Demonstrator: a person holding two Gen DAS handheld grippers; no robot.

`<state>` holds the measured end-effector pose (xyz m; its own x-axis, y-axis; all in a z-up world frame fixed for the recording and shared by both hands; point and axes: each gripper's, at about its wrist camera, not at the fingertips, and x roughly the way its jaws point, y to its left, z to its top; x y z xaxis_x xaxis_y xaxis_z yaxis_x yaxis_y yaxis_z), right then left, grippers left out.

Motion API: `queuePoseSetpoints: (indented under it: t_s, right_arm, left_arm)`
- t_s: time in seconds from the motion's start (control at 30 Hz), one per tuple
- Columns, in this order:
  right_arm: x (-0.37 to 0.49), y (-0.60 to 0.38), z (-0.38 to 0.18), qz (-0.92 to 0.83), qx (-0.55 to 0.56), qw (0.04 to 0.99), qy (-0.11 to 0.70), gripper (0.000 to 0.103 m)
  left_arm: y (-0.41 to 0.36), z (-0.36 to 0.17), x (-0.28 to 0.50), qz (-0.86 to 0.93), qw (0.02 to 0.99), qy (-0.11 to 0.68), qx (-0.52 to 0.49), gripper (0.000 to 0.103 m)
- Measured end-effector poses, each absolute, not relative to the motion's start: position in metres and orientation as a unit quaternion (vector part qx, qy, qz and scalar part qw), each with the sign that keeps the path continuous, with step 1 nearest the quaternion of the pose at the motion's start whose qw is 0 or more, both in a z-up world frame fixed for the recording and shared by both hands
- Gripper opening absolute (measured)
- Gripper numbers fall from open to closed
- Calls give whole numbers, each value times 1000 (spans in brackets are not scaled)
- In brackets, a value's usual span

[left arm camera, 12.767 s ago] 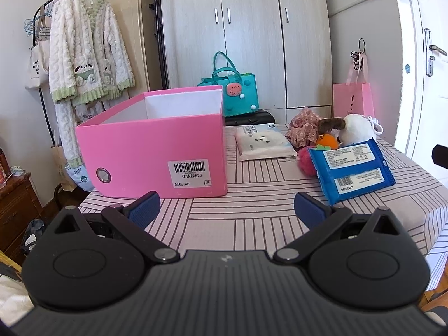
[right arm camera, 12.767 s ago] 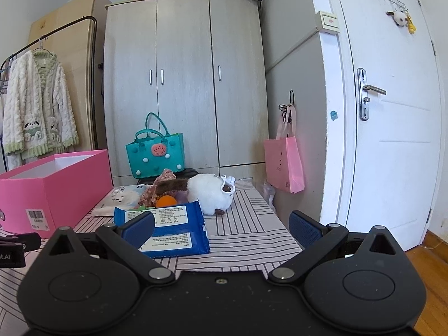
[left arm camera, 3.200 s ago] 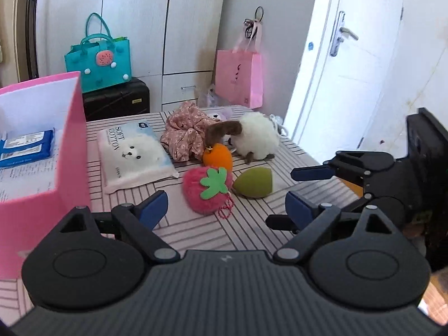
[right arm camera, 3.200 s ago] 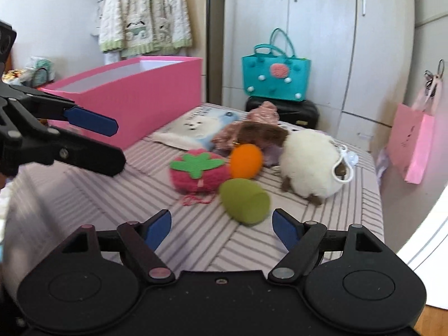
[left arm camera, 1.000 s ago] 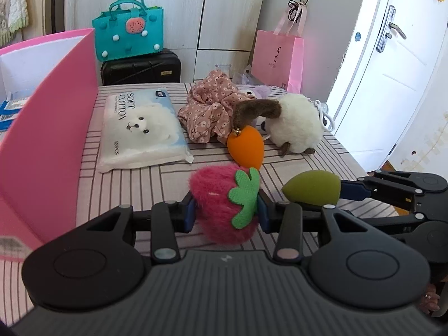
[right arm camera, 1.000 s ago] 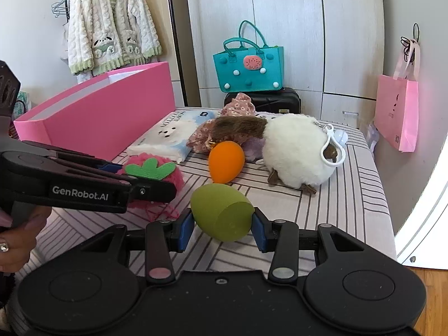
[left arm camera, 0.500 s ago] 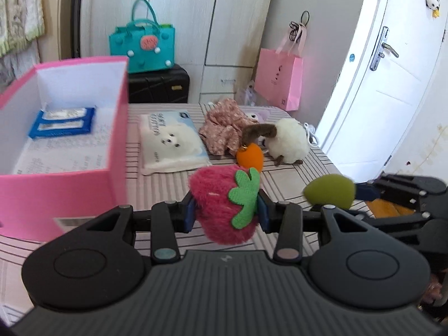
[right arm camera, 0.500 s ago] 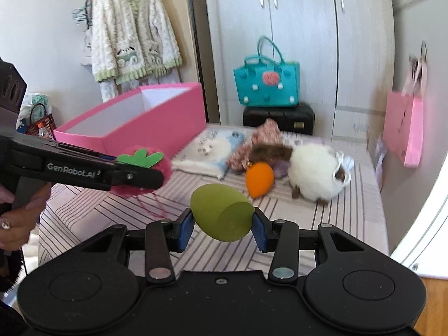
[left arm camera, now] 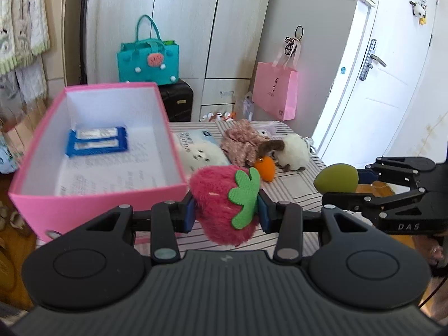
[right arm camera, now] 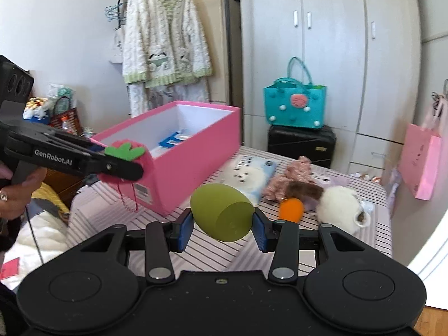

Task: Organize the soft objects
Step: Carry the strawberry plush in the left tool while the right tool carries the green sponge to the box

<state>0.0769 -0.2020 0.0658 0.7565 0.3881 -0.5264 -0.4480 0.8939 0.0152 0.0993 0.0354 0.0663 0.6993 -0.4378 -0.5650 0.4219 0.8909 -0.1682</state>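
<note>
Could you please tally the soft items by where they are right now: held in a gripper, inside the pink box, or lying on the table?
Held in a gripper: 2, strawberry plush and green sponge
Inside the pink box: 1, blue wipes pack
On the table: 4, cotton pack, scrunchie, orange sponge, white plush
Total: 7
</note>
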Motion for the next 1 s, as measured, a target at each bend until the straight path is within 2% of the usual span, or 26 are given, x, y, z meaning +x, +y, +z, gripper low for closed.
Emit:
queuePoseSetpoints:
  t_s: [0.43,0.7,1.0]
  right_arm:
    - [100,-156,82,282,-66,909,299,49]
    - [120,-138,101,324,-72,889,315,49]
    - [168,-110,103,383,-87,882,261,49]
  left_arm:
    - [85,86,107,-256,903,343,-24,42]
    - [106,106,123,-231,910,343,6,42]
    - [129,90,189,-179,912,369,-2,42]
